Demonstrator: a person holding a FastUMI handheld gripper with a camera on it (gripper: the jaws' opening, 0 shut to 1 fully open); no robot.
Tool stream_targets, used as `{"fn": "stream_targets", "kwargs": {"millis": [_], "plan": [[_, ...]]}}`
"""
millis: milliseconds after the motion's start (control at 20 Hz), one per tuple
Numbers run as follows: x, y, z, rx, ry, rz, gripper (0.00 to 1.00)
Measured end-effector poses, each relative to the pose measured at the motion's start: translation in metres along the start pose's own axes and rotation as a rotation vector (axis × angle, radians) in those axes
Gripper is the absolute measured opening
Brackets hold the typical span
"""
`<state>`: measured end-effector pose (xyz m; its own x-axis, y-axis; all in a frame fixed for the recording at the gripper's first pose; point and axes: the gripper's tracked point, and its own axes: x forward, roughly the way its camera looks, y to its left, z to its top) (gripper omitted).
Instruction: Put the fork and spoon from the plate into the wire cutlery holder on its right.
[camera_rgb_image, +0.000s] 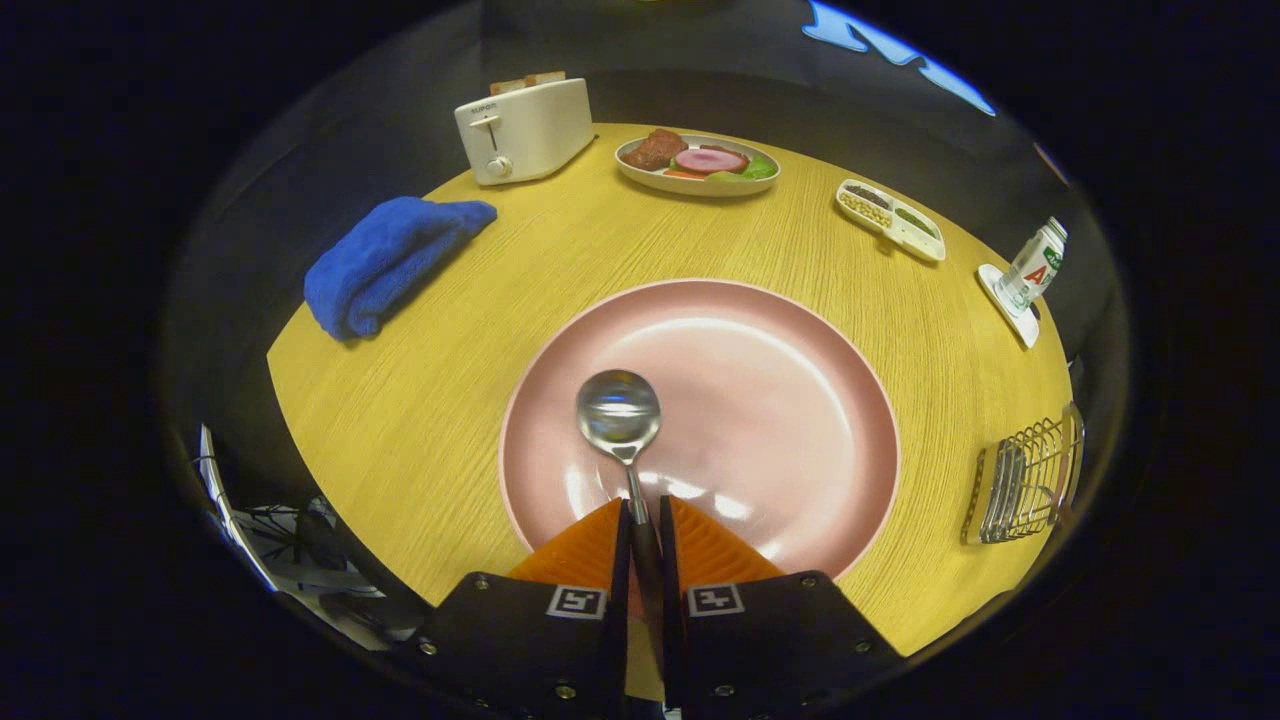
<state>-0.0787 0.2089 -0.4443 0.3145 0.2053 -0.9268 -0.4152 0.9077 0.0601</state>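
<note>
The gripper has its 2 fingers closed almost fully on the handle of the spoon, with only the thin handle between the pads; both appear to press on it. The spoon's bowl points forward, beyond the fingertips, above the near half of the pink plate; whether the bowl is raised clear of the plate or touches it cannot be told from this angle. The wire cutlery holder stands on the wooden table just beside the plate's right rim, and dark shapes inside it may be the fork, though distortion there makes this uncertain. Risk 1: the grip is on a narrow, smooth handle, so the spoon may pivot or slip during the swing to the right. Risk 2: the holder is light wire; a bowl-first approach could catch a wire and push or tip it.
</note>
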Motion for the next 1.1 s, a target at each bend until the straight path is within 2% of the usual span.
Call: {"fn": "stream_targets", "kwargs": {"millis": [100, 150, 550, 750, 1100], "plan": [[0.0, 0.0, 0.002, 0.015, 0.0, 0.021, 0.15], [0.003, 0.001, 0.002, 0.018, 0.007, 0.03, 0.03], [-0.019, -0.019, 0.009, 0.093, -0.038, 0.026, 0.03], [-0.036, -0.052, 0.019, 0.168, -0.082, -0.01, 0.03], [-0.081, -0.14, 0.02, 0.29, -0.147, -0.129, 0.03]]}}
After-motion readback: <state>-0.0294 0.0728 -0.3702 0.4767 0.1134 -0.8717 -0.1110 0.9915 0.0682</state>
